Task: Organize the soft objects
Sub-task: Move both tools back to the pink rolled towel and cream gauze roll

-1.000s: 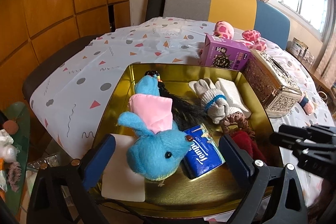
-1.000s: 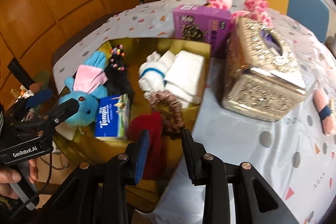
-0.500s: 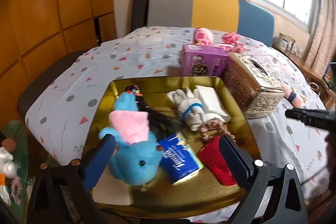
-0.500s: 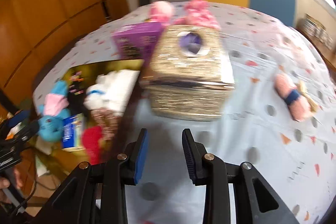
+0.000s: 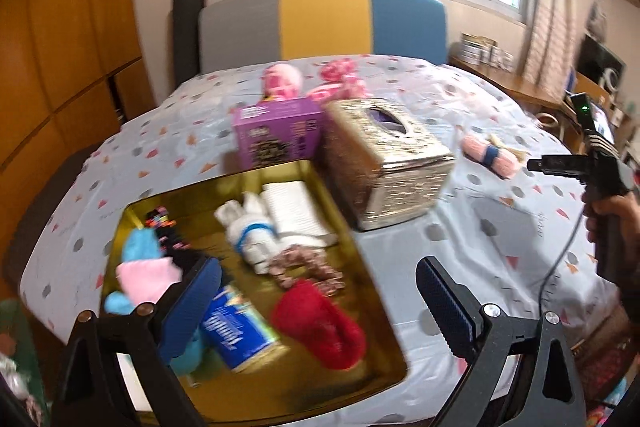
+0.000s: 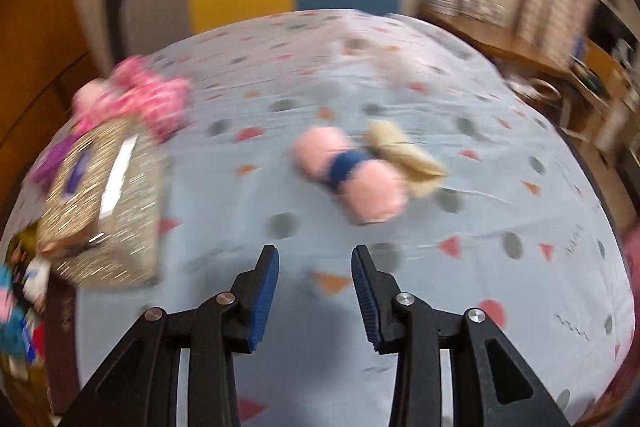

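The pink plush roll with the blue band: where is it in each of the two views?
Left wrist view: the pink plush roll lies on the tablecloth at the right, beyond the gold tissue box.
Right wrist view: the roll lies at the centre, ahead of the open tongs.
Shared landmark: the gold tissue box.

the left gripper (image 5: 320, 303) is pointing down at a slant, its two blue-padded fingers (image 5: 192, 303) standing wide apart with nothing pinched between them. the right gripper (image 6: 314, 293) is also tilting downward, its jaws having just been opening, now parted with an empty gap and the pads (image 6: 264, 295) pressing on nothing. in the left wrist view the right gripper's black body is showing at the right edge, and a hand (image 5: 612, 223) is wrapping around its handle, a cable trailing down from it.
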The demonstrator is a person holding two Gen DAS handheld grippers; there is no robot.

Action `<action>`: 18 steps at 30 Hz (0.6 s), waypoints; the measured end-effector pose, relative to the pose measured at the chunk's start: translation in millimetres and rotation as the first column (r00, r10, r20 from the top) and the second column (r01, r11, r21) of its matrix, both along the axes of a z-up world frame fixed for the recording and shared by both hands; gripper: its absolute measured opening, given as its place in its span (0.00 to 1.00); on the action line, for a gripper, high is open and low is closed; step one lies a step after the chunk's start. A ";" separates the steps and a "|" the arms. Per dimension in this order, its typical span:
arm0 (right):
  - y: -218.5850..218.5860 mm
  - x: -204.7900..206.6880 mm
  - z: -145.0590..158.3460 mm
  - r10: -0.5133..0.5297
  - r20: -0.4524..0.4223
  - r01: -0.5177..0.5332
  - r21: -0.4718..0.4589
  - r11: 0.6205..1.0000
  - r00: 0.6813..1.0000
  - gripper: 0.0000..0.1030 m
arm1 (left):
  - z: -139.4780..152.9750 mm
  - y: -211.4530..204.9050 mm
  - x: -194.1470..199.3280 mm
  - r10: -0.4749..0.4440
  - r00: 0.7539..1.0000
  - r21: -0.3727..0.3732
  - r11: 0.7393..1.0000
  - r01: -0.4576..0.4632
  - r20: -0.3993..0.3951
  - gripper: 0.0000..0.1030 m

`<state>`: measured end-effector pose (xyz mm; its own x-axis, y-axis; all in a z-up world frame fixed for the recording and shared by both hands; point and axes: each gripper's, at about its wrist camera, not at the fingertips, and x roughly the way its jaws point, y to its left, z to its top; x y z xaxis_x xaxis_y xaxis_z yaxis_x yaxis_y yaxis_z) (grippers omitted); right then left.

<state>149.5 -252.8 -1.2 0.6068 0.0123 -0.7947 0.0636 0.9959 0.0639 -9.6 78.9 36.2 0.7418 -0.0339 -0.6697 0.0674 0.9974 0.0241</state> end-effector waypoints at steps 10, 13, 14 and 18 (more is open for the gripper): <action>-90.8 -1.4 -22.0 -0.304 -0.106 0.320 0.219 0.922 0.947 0.37 | 11.2 -77.5 30.2 -0.207 0.978 0.015 0.978 0.207 -0.008 0.95; -98.9 -10.0 -20.0 -0.350 -0.099 0.364 0.245 0.899 0.931 0.37 | 11.1 -103.4 45.5 -0.258 0.966 0.001 0.966 0.258 -0.021 0.94; -103.3 -11.8 -20.7 -0.369 -0.098 0.381 0.255 0.889 0.924 0.37 | 11.2 -112.5 52.2 -0.275 0.961 -0.013 0.962 0.274 -0.026 0.94; -119.6 -16.6 -22.9 -0.443 -0.108 0.453 0.322 0.831 0.890 0.37 | 6.8 -148.3 79.7 -0.324 0.944 -0.043 0.946 0.321 -0.058 0.91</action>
